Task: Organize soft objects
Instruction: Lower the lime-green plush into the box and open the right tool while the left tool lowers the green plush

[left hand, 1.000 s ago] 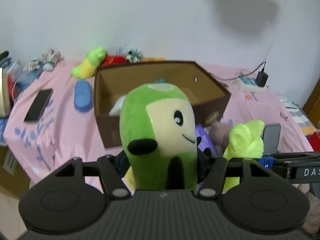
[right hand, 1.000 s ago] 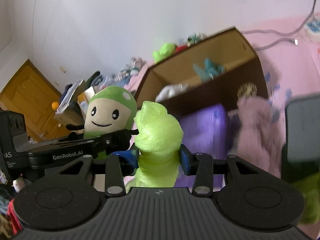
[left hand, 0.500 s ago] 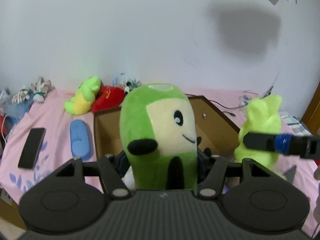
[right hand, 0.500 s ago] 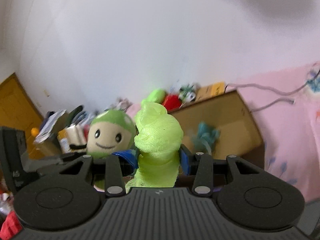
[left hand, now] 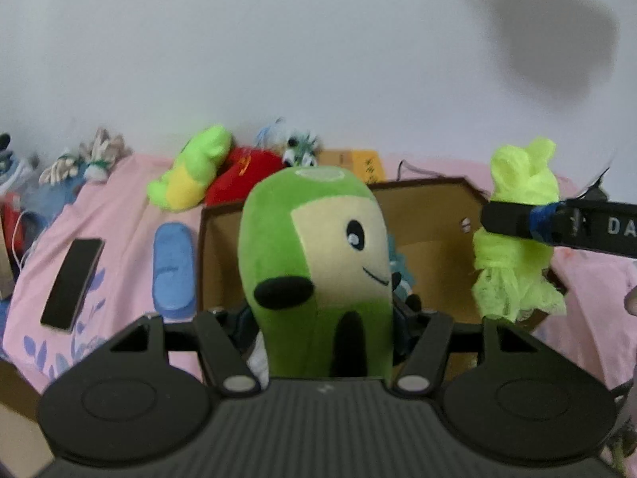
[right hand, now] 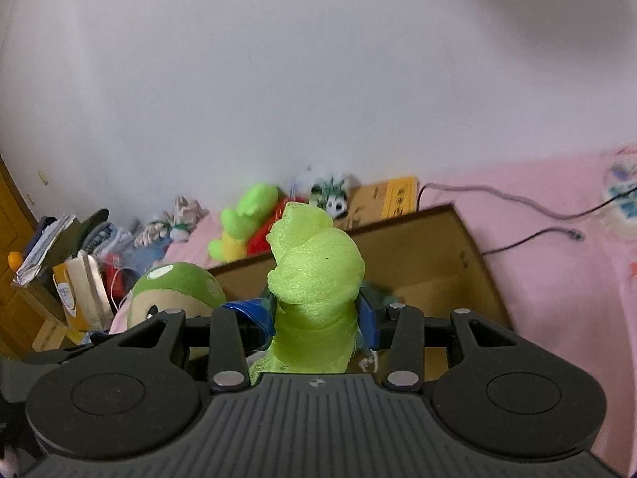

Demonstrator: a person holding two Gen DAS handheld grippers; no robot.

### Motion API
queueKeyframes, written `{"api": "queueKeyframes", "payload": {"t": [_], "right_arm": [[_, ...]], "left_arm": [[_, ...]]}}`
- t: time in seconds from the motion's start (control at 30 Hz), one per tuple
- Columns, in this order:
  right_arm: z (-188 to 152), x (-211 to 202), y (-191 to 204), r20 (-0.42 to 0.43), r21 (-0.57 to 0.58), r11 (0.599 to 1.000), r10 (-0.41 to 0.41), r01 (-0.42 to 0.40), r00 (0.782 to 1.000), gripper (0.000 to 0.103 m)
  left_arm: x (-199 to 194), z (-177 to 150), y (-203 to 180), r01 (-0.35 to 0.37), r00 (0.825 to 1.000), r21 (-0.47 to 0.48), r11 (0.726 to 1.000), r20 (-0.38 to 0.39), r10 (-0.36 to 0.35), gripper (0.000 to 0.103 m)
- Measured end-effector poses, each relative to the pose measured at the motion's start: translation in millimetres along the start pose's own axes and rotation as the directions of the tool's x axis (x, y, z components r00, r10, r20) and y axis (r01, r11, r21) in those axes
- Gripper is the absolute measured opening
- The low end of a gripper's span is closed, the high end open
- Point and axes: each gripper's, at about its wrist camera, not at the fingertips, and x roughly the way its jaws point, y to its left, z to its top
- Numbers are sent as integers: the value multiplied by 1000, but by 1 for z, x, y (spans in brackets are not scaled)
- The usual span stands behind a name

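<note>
My left gripper (left hand: 322, 318) is shut on a green plush doll (left hand: 318, 255) with a cream face, held upright over the front of an open brown cardboard box (left hand: 434, 215). My right gripper (right hand: 314, 320) is shut on a neon yellow-green mesh bundle (right hand: 314, 275), held above the same box (right hand: 434, 263). In the left wrist view that bundle (left hand: 517, 231) and the right gripper's finger (left hand: 513, 219) hang over the box's right side. In the right wrist view the doll (right hand: 175, 290) shows at lower left. Teal and white soft items lie inside the box, mostly hidden.
The box stands on a pink bedsheet (left hand: 119, 219). A black phone (left hand: 71, 279) and a blue slipper-like item (left hand: 173, 271) lie to its left. A green-yellow plush (left hand: 191, 171), a red plush (left hand: 243, 175) and a yellow carton (right hand: 398, 199) sit by the white wall. Cables (right hand: 517, 203) trail at right.
Both grippers have moved forward toward the box with their loads. The box now lies close below them. The purple and pink items in front of the box have dropped out of view.
</note>
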Motion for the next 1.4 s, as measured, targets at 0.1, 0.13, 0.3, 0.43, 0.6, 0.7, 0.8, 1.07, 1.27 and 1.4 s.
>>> {"api": "queueKeyframes", "payload": {"t": [0.1,0.13,0.3,0.43,0.6,0.7,0.8,1.07,1.27,1.4], "right_arm": [[-9,17,6,-28,-72,997,-37,35,999,26],[-12,21,8,-36,-90,995,-42,39,998,27],[-18,43,6,-125,-136,988,-89,72,988,28],[-19,50,-13,-208,-82,984,-170,156,963,28],[-18,39,-26,-252,-77,980,-196,182,948,27],[-24,41,-16,-320,-166,969,-230,185,919,27],[-28,37,-15,-350,-157,973,-217,171,911,28],[-27,31,-23,-327,-88,978,-209,191,922,30],[-20,29,-7,-230,-123,985,-146,120,962,29],[-12,9,-4,-129,-56,998,-31,24,991,29]], "left_arm": [[13,-4,0,-16,999,4,1000,-29,16,64],[16,-5,0,-19,999,7,1000,-32,19,64],[31,-9,-1,-27,998,6,1000,-60,27,65],[47,-15,3,-23,995,-8,1000,-102,22,65],[54,-20,3,-14,993,8,1000,-114,15,66],[56,-22,-2,2,993,36,999,-114,3,66],[57,-25,-5,19,993,48,999,-120,-13,66],[53,-26,-11,64,990,69,996,-129,-55,66],[47,-18,-9,51,994,56,997,-102,-45,71],[36,-10,-2,45,997,37,998,-67,-43,72]]}}
